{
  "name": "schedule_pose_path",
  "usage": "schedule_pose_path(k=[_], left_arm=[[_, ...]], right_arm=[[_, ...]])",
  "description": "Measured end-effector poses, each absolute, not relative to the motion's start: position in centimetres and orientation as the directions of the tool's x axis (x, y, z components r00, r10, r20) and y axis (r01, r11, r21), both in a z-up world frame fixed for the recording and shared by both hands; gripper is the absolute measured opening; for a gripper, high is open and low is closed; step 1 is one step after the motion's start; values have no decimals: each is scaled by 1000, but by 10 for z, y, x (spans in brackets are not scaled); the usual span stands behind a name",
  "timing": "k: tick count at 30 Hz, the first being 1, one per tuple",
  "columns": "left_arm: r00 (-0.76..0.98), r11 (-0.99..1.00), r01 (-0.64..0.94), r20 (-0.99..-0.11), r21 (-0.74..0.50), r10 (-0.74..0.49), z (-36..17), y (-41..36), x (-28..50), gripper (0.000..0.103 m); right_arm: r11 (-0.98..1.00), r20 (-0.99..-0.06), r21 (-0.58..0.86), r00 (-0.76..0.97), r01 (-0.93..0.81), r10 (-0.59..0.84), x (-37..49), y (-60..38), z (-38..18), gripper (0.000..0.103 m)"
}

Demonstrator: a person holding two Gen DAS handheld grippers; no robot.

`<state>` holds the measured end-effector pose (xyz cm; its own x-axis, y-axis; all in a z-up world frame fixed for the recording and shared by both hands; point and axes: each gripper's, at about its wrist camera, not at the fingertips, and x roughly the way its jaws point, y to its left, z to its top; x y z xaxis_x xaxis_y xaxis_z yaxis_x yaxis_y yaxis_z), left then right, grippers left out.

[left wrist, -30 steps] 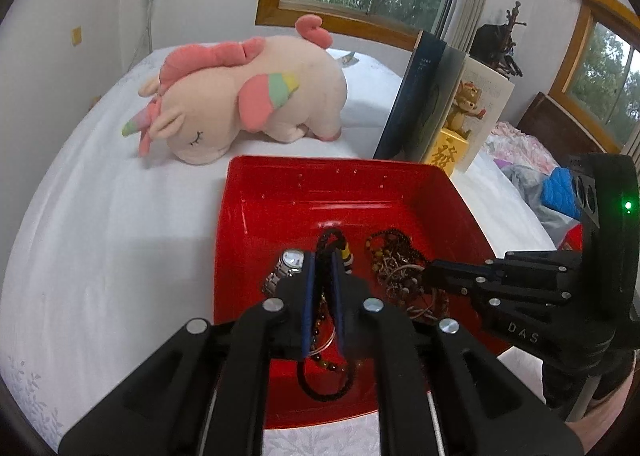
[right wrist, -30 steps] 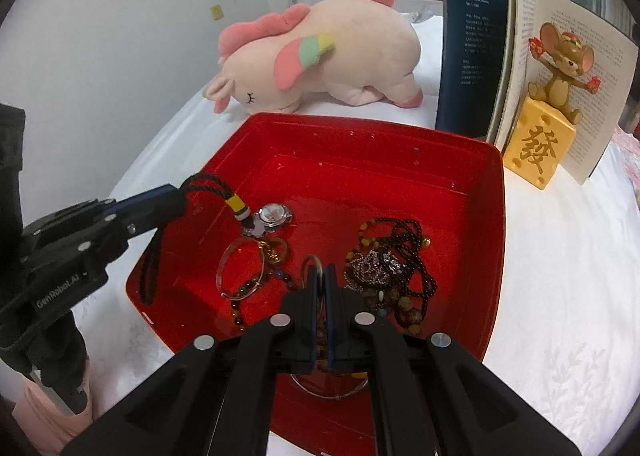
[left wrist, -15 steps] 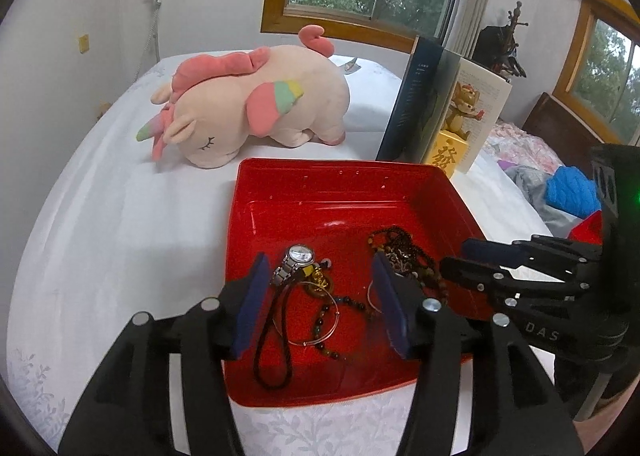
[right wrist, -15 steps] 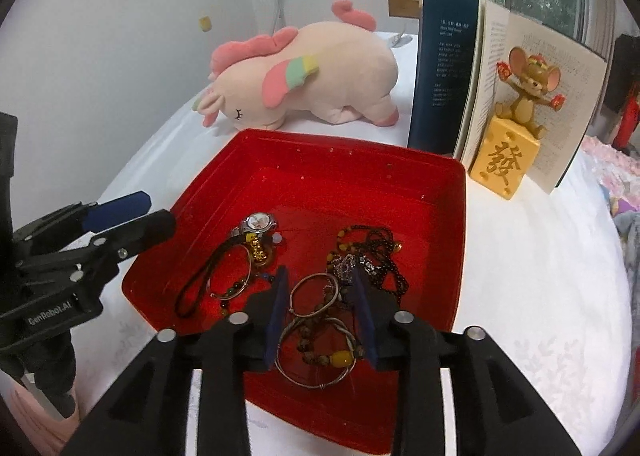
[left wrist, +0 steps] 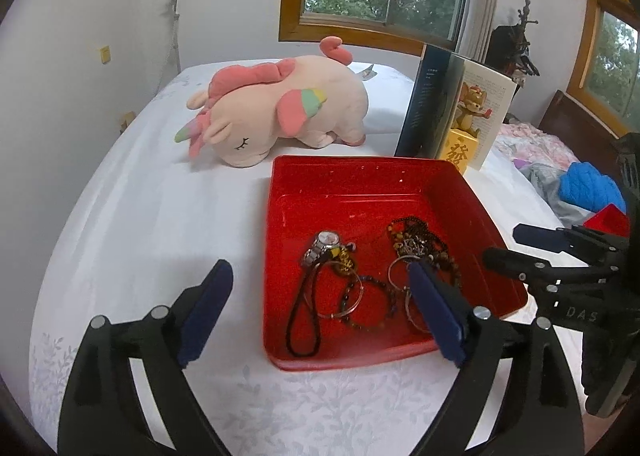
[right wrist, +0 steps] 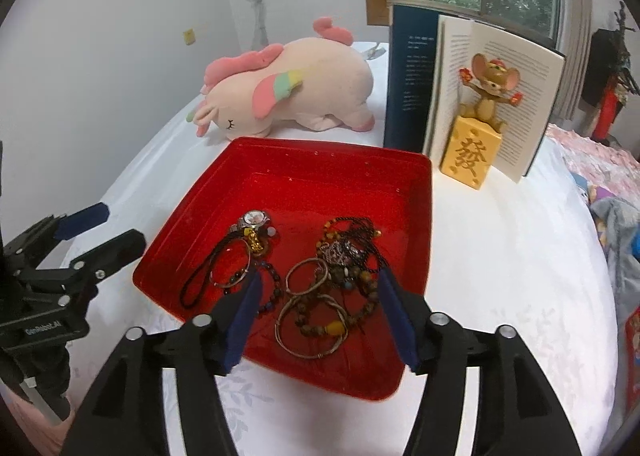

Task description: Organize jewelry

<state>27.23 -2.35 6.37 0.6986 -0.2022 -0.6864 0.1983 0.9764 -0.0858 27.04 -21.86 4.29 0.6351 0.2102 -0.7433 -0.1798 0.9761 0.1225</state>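
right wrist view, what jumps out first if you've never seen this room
The red tray in the middle of the white bed grabs the eye, with a watch and tangled beads lying in it. Behind it lies a pink unicorn plush, and to the right an open book stands behind a mouse figurine.

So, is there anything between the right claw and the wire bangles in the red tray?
Nothing visible. The right claw hangs open above the red tray, its jaws having just been opening, and the wire bangles lie uncovered below, only tangled with a beaded bracelet.
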Motion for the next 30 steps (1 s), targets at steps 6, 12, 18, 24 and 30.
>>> schedule_pose_path(k=[6,12,18,24,30], left_arm=[[707,981,178,-685,-72,-178,65,-18,257,91],[729,986,159,-669,-44,-147,68,-16,238,92],[736,989,144,-665,-31,-128,64,-12,218,95],[745,992,127,-658,-23,-110,65,-9,207,95],[736,991,134,-670,0,-99,64,-15,207,97]], right_arm=[[982,-734,107,654,-153,182,249,-221,44,77],[989,-734,98,664,-109,146,226,-227,42,88],[992,-729,95,673,-86,128,208,-227,43,99],[997,-757,59,648,-57,82,205,-220,39,99],[999,-794,31,606,-23,38,210,-215,30,99]])
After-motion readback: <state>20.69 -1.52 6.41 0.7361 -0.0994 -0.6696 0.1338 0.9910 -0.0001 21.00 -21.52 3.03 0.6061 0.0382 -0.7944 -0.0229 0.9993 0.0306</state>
